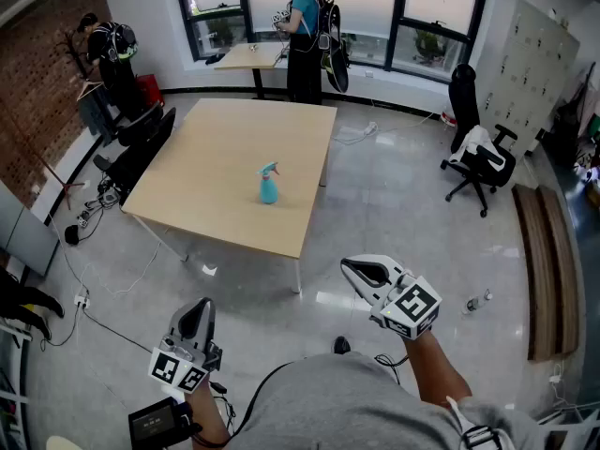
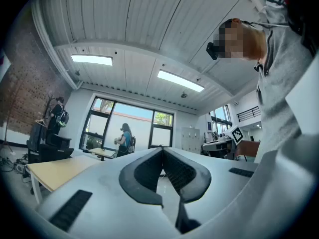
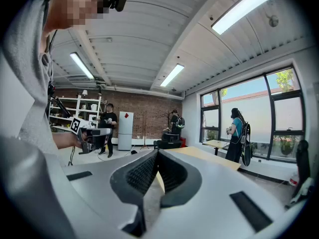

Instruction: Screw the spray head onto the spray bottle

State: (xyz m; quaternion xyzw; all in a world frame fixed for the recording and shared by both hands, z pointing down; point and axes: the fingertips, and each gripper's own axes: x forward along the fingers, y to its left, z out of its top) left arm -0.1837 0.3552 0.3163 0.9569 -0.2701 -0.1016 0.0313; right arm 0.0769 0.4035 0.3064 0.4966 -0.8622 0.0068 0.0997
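Note:
A teal spray bottle (image 1: 269,187) stands upright near the middle of the light wooden table (image 1: 216,148), with its spray head (image 1: 269,168) on top of it. Both grippers hang over the floor close to my body, well short of the table. My left gripper (image 1: 199,305) is shut with nothing in it, and its jaws meet tip to tip in the left gripper view (image 2: 162,150). My right gripper (image 1: 350,266) is also shut and holds nothing (image 3: 157,152). The bottle shows in neither gripper view.
A black chair (image 1: 141,143) stands at the table's left edge, with cables on the floor beside it. An office chair (image 1: 478,153) and a wooden bench (image 1: 548,270) are on the right. One person (image 1: 305,36) stands at a small desk at the back, another (image 1: 112,54) by the brick wall.

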